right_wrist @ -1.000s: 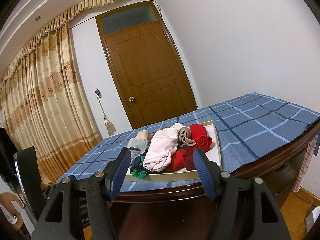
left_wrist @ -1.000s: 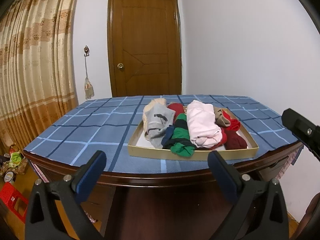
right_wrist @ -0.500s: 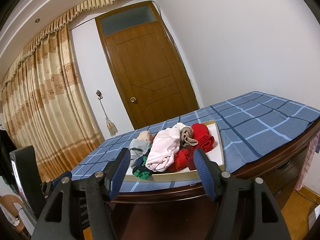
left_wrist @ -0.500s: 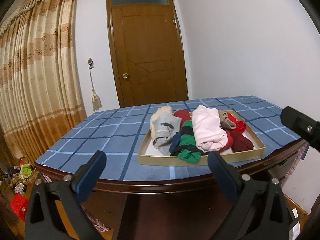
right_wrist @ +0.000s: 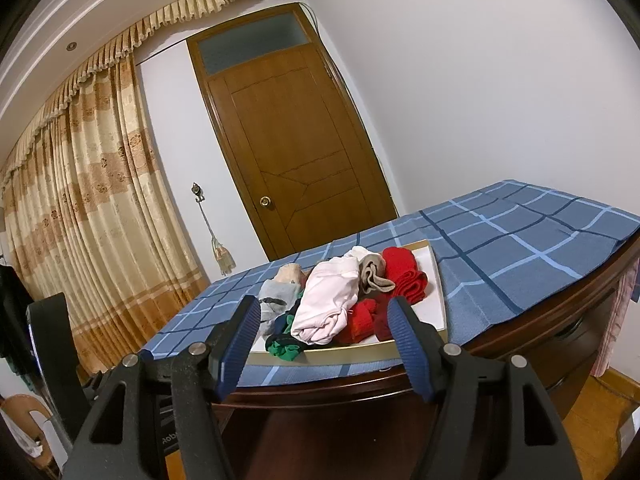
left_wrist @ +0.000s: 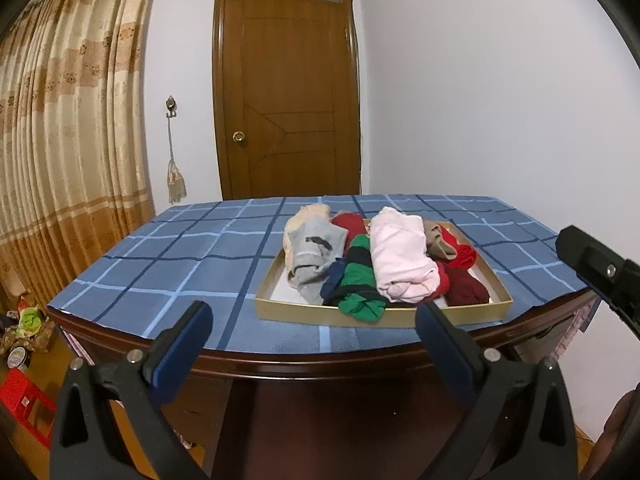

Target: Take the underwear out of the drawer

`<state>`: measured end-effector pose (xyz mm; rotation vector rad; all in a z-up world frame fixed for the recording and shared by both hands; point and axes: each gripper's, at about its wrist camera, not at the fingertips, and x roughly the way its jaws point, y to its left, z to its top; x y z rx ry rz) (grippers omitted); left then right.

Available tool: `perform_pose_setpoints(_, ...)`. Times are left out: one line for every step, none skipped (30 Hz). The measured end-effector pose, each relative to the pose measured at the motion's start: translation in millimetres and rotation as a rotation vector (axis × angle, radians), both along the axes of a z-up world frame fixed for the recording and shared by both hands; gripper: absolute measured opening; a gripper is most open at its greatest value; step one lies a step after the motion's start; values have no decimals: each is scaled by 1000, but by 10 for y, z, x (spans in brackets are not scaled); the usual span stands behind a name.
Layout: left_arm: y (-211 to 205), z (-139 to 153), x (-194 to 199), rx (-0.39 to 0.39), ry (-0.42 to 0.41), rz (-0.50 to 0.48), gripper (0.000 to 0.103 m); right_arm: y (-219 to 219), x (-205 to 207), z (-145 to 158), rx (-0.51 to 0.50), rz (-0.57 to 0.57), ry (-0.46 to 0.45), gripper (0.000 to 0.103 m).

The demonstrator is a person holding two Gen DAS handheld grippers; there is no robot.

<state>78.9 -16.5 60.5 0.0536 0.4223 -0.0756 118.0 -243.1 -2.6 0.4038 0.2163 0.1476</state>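
- Left gripper [left_wrist: 314, 320]: jaws apart, nothing between them, short of the table [left_wrist: 280, 364].
- Right gripper [right_wrist: 324, 316]: jaws apart, empty.
- Drawer tray [left_wrist: 360, 316] holds the folded underwear [left_wrist: 400, 256].

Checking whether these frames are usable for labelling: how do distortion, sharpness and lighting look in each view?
Left wrist view: strong fisheye bowing of the door, black corner vignette, tray sharp, even indoor light. Right wrist view: same bowing, tilted horizon, curtain sharp, no glare.
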Motion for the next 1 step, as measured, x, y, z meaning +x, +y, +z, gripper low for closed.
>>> perform_pose_setpoints(-6, 1, 4, 9, -2, 8, 103, -1, 4, -2, 1, 0, 1, 69)
